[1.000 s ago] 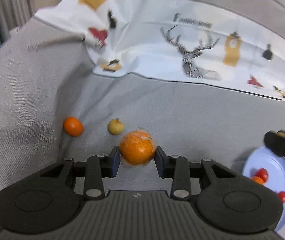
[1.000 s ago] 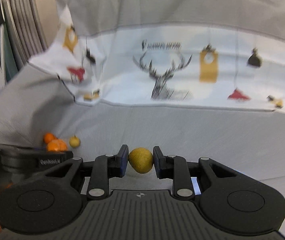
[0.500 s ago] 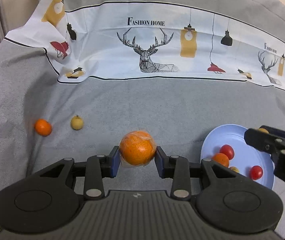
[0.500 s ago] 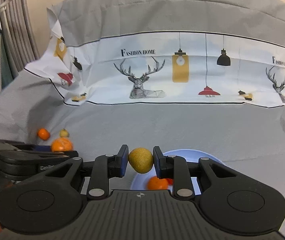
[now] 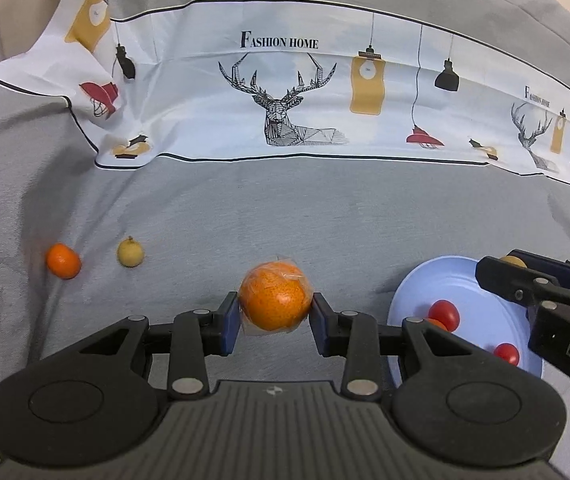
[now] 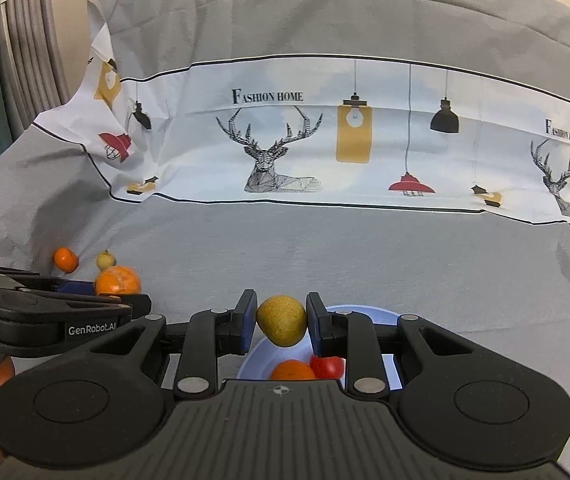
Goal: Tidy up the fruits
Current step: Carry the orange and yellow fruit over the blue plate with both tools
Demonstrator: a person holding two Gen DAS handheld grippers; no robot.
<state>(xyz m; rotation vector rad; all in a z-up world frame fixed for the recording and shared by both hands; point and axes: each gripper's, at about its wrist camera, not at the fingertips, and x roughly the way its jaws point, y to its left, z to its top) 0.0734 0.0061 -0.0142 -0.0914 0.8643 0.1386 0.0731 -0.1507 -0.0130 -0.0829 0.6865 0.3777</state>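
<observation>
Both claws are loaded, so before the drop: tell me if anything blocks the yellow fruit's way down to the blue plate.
Nothing visible does. The right claw holds the yellow fruit over the blue plate. A small orange and a red tomato already lie on the plate close below it, so it may land against them.
</observation>
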